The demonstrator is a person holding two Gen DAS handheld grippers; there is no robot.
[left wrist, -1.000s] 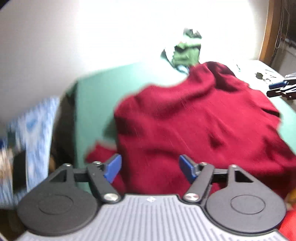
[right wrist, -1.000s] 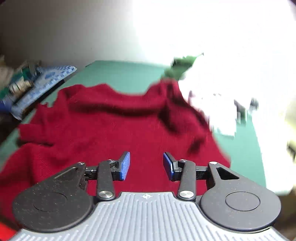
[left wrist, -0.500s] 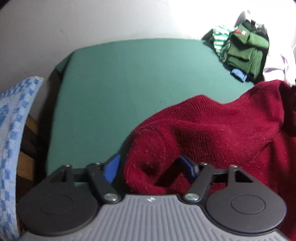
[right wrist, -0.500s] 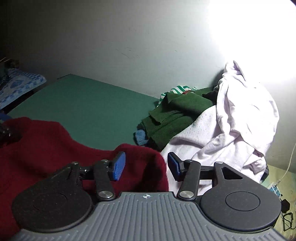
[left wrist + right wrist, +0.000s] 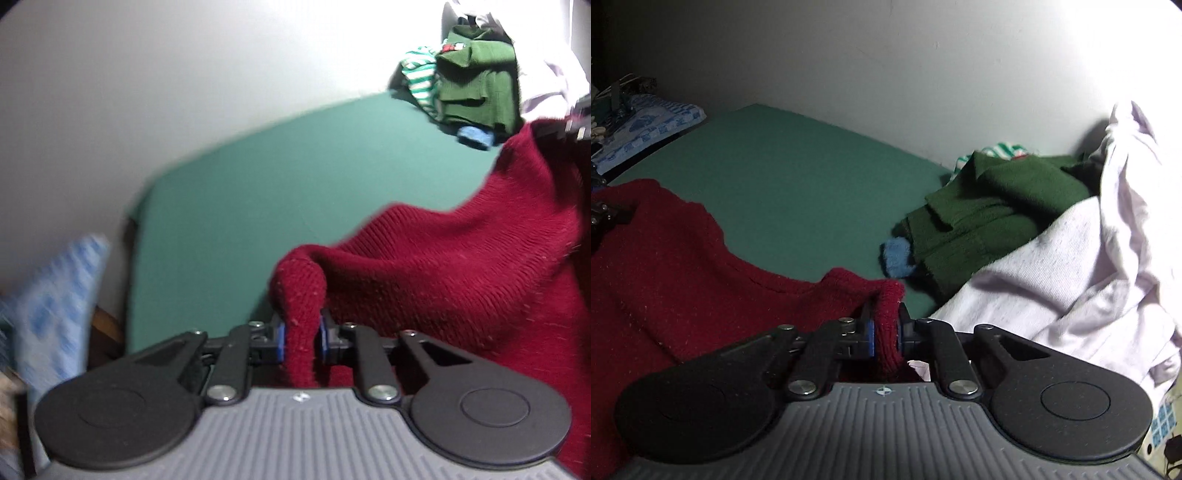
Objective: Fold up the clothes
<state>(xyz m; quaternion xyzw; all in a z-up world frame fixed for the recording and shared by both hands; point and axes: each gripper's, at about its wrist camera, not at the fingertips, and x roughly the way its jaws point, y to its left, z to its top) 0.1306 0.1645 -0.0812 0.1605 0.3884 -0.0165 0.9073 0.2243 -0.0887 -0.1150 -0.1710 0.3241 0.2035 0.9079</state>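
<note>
Left wrist view: left gripper [image 5: 301,338] clamped on a bunched corner of red knit sweater [image 5: 461,266], blue pads pressing the fold from both sides, jaws just closed in on it. Sweater edge lifted off green mat [image 5: 229,206] and running up to the right, where a dark part of the other gripper [image 5: 574,127] shows at the far corner. Green garment [image 5: 476,85] and green-and-white striped cloth [image 5: 419,79] piled at the far right end of the mat, with a small blue cuff [image 5: 474,137] just below and pale cloth [image 5: 546,85] beside them. Blue patterned cloth [image 5: 55,291] blurred at the left, off the mat's edge. Plain wall [image 5: 184,92] behind

Right wrist view: right gripper [image 5: 885,338] clamped on another bunched corner of the red knit sweater [image 5: 665,266], jaws just closed in, knit squeezed between the blue pads. Rest of the sweater spread to the left over the green mat [image 5: 783,184], its far corner rising toward a dark gripper part [image 5: 607,216] at the left edge. Green garment [image 5: 990,214] lying near on the right, blue cuff [image 5: 897,260] at its near end, striped cloth [image 5: 997,152] behind it. Pale cloth [image 5: 1089,277] heaped against the wall [image 5: 886,74] on the right, touching the green garment. Blue patterned cloth [image 5: 646,125] at the far left, beyond the mat
</note>
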